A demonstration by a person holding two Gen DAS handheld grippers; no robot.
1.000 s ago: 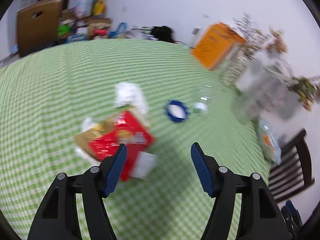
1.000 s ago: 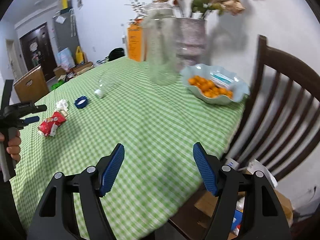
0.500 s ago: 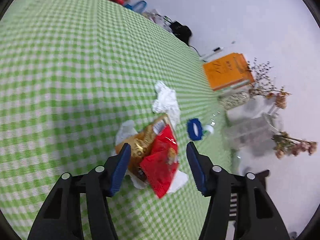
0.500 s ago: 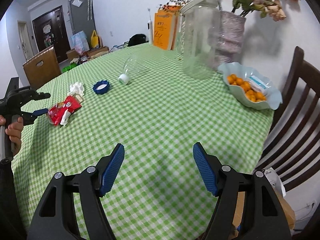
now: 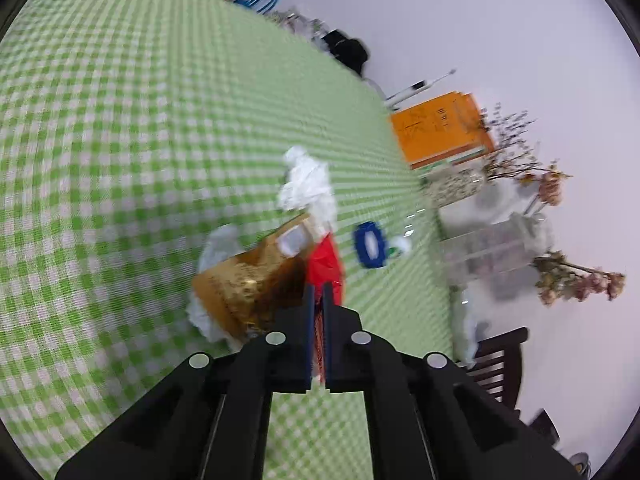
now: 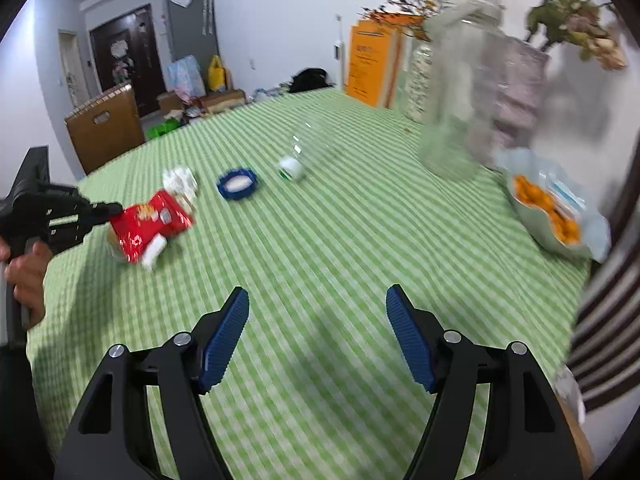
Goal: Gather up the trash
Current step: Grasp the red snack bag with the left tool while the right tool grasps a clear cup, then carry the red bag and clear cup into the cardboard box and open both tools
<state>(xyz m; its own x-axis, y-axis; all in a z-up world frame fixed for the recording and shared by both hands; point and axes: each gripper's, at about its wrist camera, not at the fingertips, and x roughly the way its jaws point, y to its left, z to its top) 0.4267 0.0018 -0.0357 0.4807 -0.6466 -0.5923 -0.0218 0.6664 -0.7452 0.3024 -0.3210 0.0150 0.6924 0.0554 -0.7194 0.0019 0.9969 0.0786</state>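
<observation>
Left gripper (image 5: 316,292): jaws pinched together on the near edge of the red snack wrapper (image 5: 325,266), which I see squeezed between the two blue pads. From my right wrist view the same gripper (image 6: 114,210) comes in from the left side, nose touching the wrapper (image 6: 150,226); a hand (image 6: 26,276) grips its handle.

Right gripper (image 6: 318,336): jaws spread wide, nothing between the pads, held above bare green-checked tablecloth (image 6: 360,264).

Trash on the table, as I count it:
- Red snack wrapper, lying partly over a gold-brown packet (image 5: 248,280), with white paper underneath both.
- Crumpled white tissue (image 5: 308,184), just beyond the wrapper.
- Blue jar lid (image 5: 370,244), near the tissue, lying flat in the right wrist view (image 6: 238,184).
- Clear plastic bottle (image 6: 308,154) on its side, white cap toward me, just past the lid.

Other items:
- Large clear glass jar (image 6: 460,96), upright, far right of the table.
- Orange box (image 6: 372,64) at the far edge by the wall.
- Pale blue bowl of orange fruit (image 6: 552,208), near the right edge.
- Dark wooden chair (image 6: 616,308) beside that edge.

Motion blur softens both views.
</observation>
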